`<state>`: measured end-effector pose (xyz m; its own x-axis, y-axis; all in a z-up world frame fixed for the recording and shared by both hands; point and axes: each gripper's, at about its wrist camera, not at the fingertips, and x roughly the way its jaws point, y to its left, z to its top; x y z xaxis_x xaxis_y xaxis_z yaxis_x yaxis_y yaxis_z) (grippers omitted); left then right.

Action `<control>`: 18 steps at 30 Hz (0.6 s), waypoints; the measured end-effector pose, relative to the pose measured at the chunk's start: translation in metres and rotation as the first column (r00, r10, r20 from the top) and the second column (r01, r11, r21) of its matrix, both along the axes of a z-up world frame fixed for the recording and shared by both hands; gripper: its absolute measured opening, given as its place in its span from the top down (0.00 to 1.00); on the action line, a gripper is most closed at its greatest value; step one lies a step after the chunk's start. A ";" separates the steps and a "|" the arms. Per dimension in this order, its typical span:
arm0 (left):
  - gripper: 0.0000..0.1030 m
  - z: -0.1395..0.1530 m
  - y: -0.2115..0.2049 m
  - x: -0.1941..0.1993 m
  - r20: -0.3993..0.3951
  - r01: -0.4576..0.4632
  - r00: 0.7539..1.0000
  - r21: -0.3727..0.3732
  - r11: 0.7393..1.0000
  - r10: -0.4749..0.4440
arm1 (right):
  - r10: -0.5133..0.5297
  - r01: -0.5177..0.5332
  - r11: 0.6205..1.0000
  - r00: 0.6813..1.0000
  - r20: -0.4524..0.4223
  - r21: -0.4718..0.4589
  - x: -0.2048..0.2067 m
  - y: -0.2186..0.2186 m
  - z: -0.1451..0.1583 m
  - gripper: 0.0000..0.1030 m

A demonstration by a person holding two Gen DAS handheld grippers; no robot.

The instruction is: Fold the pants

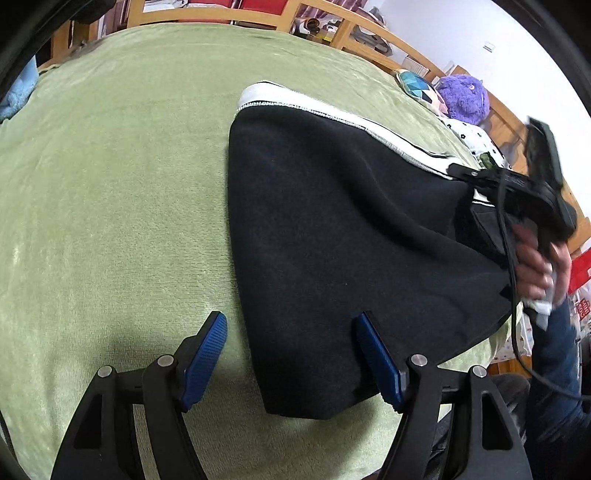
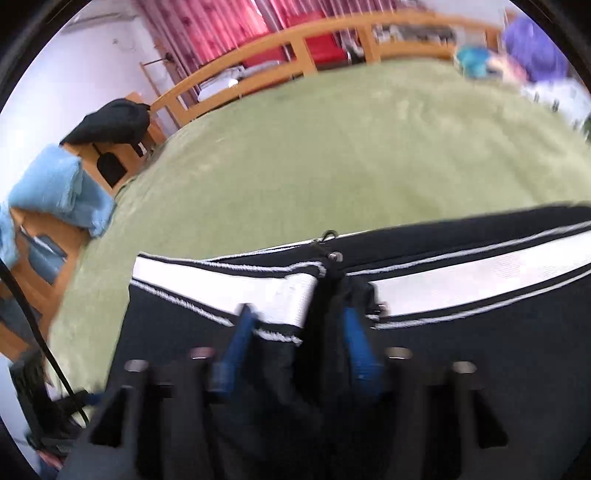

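Observation:
Black pants (image 1: 332, 240) with a white side stripe (image 1: 317, 107) lie folded on the green blanket (image 1: 110, 184). My left gripper (image 1: 291, 354) is open just above the blanket, its right finger over the pants' near corner, holding nothing. My right gripper (image 1: 465, 171) shows at the right edge of the left wrist view, at the pants' striped edge. In the blurred right wrist view, the right gripper (image 2: 295, 328) has its blue fingers (image 2: 240, 332) partly closed around a bunched fold of the pants (image 2: 443, 350) by the white stripe (image 2: 461, 269).
A wooden bed rail (image 1: 258, 16) runs along the far side. A patterned cushion (image 1: 417, 86) and a purple plush toy (image 1: 463, 94) lie at the far right. A blue towel (image 2: 59, 188) and a dark garment (image 2: 110, 122) sit on wooden furniture at the left.

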<state>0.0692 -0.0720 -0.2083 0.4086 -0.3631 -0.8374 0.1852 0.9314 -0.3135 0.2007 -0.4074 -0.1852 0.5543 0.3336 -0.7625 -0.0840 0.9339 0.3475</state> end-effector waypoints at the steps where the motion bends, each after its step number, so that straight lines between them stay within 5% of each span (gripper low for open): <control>1: 0.31 0.000 0.000 0.000 -0.001 -0.001 1.000 -0.003 1.000 0.001 | 0.001 -0.001 1.000 1.000 0.016 0.002 0.005 0.000 0.001 0.93; 4: 0.31 0.002 0.002 0.005 -0.002 0.003 1.000 -0.019 1.000 -0.003 | -0.055 0.048 0.994 0.996 0.066 0.099 0.013 -0.016 0.016 0.93; 6: 0.31 0.000 0.003 0.005 0.000 0.010 1.000 -0.015 1.000 -0.010 | -0.069 0.066 0.989 0.998 0.015 0.131 0.024 -0.021 0.009 0.92; 8: 0.31 0.000 0.003 0.004 -0.001 0.008 1.000 -0.016 1.000 -0.008 | -0.057 0.060 0.996 0.997 -0.050 0.061 0.029 -0.014 -0.005 0.87; 10: 0.31 0.001 0.004 0.002 0.002 0.010 1.000 -0.015 1.000 -0.010 | -0.021 0.033 0.992 0.995 -0.095 0.121 0.021 -0.019 -0.012 0.84; 14: 0.31 0.002 0.006 0.001 -0.006 0.003 1.000 -0.026 1.000 -0.004 | -0.100 0.103 0.984 0.995 -0.027 0.145 -0.022 -0.036 0.016 0.52; 18: 0.31 0.002 0.010 -0.002 -0.009 0.001 1.000 -0.039 0.999 -0.002 | -0.099 0.097 0.992 0.995 0.022 0.078 -0.074 -0.033 0.033 0.45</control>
